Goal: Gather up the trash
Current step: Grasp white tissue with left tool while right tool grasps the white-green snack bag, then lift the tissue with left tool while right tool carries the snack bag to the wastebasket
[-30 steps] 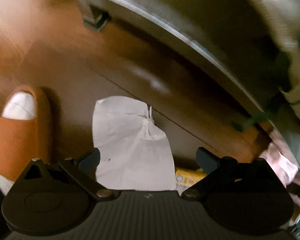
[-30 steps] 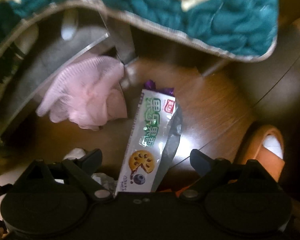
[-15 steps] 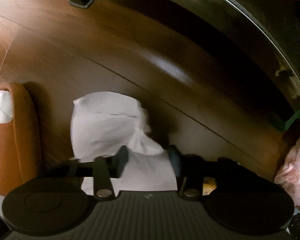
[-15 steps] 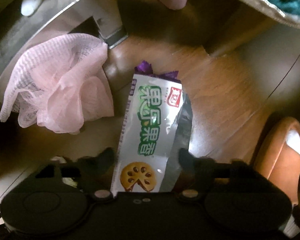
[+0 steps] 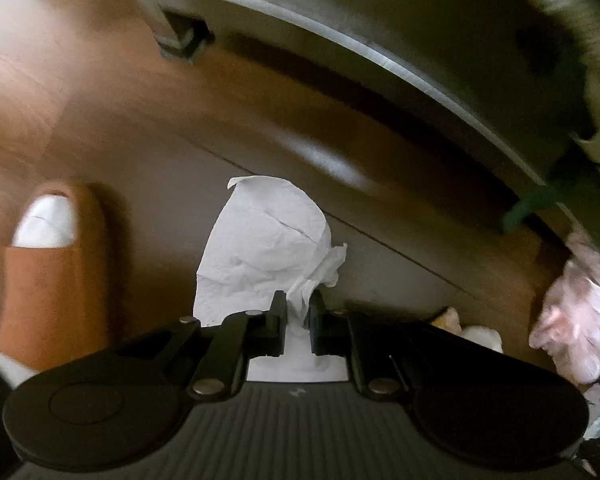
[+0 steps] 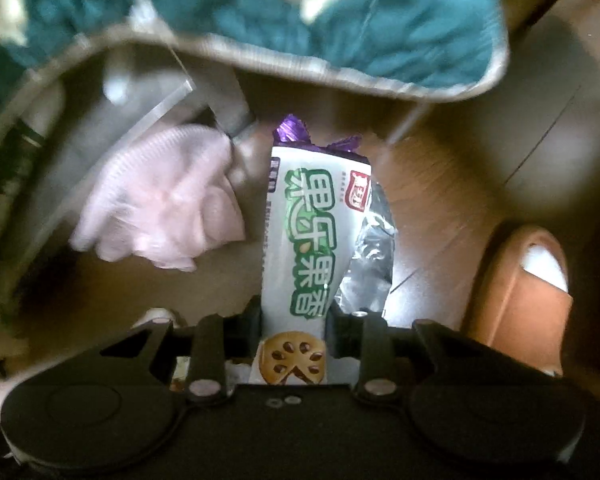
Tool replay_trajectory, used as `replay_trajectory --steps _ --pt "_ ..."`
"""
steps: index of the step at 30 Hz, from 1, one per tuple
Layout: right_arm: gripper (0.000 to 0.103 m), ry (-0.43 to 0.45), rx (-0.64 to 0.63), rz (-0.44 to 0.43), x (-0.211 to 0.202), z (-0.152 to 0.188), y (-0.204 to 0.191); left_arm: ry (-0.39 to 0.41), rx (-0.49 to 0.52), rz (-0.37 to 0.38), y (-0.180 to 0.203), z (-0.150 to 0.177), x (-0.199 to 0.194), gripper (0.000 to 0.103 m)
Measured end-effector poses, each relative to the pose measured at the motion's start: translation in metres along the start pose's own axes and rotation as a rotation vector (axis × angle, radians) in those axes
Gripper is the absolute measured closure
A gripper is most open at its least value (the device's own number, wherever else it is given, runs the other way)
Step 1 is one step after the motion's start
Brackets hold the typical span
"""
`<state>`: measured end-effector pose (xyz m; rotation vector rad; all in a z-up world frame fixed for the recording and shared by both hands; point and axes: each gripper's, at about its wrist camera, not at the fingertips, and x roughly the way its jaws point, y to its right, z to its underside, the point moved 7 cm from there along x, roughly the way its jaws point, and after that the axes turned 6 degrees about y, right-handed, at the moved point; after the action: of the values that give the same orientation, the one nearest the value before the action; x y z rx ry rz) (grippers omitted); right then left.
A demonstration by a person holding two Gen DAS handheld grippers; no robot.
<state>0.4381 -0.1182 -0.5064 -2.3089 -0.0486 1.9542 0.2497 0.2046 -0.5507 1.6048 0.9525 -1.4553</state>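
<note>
White Tissue and Shiny Wrapper, Both Pinched

Black fingers of the left gripper (image 5: 298, 312) are squeezed close together on a bunched bit of the white tissue (image 5: 260, 248). Most of the tissue sticks out past the fingertips, crumpled and puffy, over the brown wood floor (image 5: 140, 120). To the left of it is an orange slipper (image 5: 56, 280) with a white sock toe poking out. Off to the right there is a pink mesh puff (image 5: 572, 324), blurry, near the edge of the picture. Farther away, a grey metal rail (image 5: 380, 60) curves across the top, with a small foot resting on the floor.

The right gripper (image 6: 294, 316) is shut tight on the snack wrapper (image 6: 308, 240). The wrapper is white and silver with big green letters and a round lotus-root picture near the fingers. Its purple end points away from the gripper. The silver side is crinkled and folded open on the right. Just left of the wrapper is the same pink mesh puff (image 6: 160, 208). On the right is another orange slipper (image 6: 524, 300) on the floor. Farthest off, a teal fuzzy blanket (image 6: 340, 20) with a pale trim hangs across the top, all blurry.
</note>
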Motion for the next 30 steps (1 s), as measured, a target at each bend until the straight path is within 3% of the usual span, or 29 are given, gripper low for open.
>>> replay_trajectory --steps 8,16,30 --pt "0.074 0.09 -0.032 -0.08 -0.102 0.001 -0.006 0.066 0.082 0.068 0.004 0.008 -0.091 0.093" --pt "0.074 0.199 -0.211 -0.145 -0.236 0.032 -0.015 0.124 0.264 0.195 0.02 0.027 -0.204 0.092" --pt "0.074 0.426 -0.389 -0.323 -0.462 0.066 0.004 0.39 0.659 0.463 0.073 0.103 -0.423 0.092"
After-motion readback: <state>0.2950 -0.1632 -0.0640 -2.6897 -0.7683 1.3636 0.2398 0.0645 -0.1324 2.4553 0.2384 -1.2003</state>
